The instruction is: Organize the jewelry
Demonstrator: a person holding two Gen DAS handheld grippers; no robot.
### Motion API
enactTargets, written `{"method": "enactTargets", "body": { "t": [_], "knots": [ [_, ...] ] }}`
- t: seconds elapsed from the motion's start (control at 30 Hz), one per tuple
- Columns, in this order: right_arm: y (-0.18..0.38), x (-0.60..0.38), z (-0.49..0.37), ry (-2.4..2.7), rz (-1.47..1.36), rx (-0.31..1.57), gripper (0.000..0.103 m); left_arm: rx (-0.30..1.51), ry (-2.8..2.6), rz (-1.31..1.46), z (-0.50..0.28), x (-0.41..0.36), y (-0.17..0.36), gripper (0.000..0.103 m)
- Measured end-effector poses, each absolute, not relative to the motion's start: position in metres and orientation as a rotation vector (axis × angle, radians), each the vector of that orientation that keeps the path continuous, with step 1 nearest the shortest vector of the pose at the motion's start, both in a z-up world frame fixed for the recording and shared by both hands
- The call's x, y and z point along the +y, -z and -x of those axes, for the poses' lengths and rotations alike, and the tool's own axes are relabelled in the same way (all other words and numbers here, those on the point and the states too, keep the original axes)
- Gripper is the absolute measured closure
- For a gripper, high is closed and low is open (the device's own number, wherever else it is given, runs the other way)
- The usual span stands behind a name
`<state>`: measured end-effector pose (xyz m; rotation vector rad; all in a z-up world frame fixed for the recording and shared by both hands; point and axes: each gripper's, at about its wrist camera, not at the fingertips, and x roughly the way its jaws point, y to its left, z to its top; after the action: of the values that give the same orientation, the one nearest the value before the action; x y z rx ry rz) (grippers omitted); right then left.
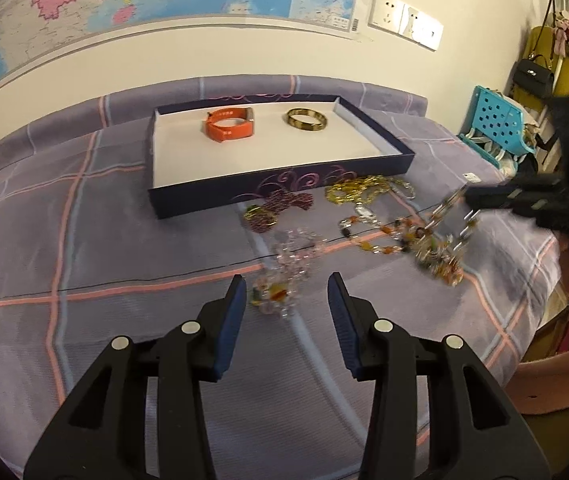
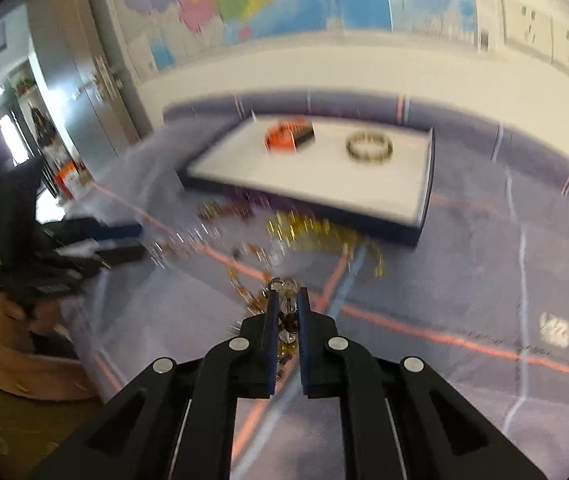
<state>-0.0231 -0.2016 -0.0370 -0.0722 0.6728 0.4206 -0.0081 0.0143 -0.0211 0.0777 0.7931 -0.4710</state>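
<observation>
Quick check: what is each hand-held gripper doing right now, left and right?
Left hand-held gripper: open, holding nothing, above the clear bead strand.
Right hand-held gripper: shut on a beaded necklace.

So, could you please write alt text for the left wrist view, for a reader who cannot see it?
An open left gripper hovers over a clear beaded bracelet on a purple plaid bedsheet. Beyond, a shallow box holds an orange band and a gold bangle; at right, the right gripper lifts a beaded necklace.
</observation>
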Motion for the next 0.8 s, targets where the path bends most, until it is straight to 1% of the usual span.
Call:
{"method": "enactTargets", "body": {
  "t": [0.17,0.3,0.37,0.43,0.5,0.53,0.57,0.6,0.73,0.8],
  "knots": [
    [0.008,-0.197,0.035,-0.433,0.082,0.593,0.096,0.822,0.453,-0.086,0.003,0.019,0.031,0.062],
    [-0.004,-0.193,0.036,-0.442,0.073,0.556,0.096,0.847,0.454,-0.112,-0.001,0.015,0.037,0.062],
    [-0.005,-0.190,0.033,-0.446,0.069,0.557,0.096,0.867,0.454,-0.118,-0.004,0.013,0.040,0.071],
    [0.000,-0.188,0.028,-0.450,0.063,0.567,0.096,0.879,0.479,-0.108,-0.004,0.012,0.042,0.093],
    [0.006,-0.185,0.025,-0.457,0.063,0.585,0.097,0.875,0.494,-0.099,-0.001,0.013,0.041,0.093],
    [0.009,-0.185,0.023,-0.460,0.056,0.594,0.097,0.868,0.514,-0.080,0.002,0.015,0.039,0.096],
    [0.012,-0.184,0.022,-0.467,0.048,0.603,0.103,0.862,0.527,-0.071,0.004,0.016,0.037,0.101],
    [0.014,-0.184,0.020,-0.469,0.042,0.607,0.103,0.854,0.544,-0.061,0.007,0.017,0.034,0.102],
    [0.021,-0.186,0.015,-0.481,0.017,0.625,0.103,0.823,0.657,0.026,0.018,0.020,0.024,0.102],
    [0.027,-0.187,0.012,-0.479,0.009,0.645,0.103,0.804,0.666,0.003,0.022,0.014,0.023,0.102]
  ]
}}
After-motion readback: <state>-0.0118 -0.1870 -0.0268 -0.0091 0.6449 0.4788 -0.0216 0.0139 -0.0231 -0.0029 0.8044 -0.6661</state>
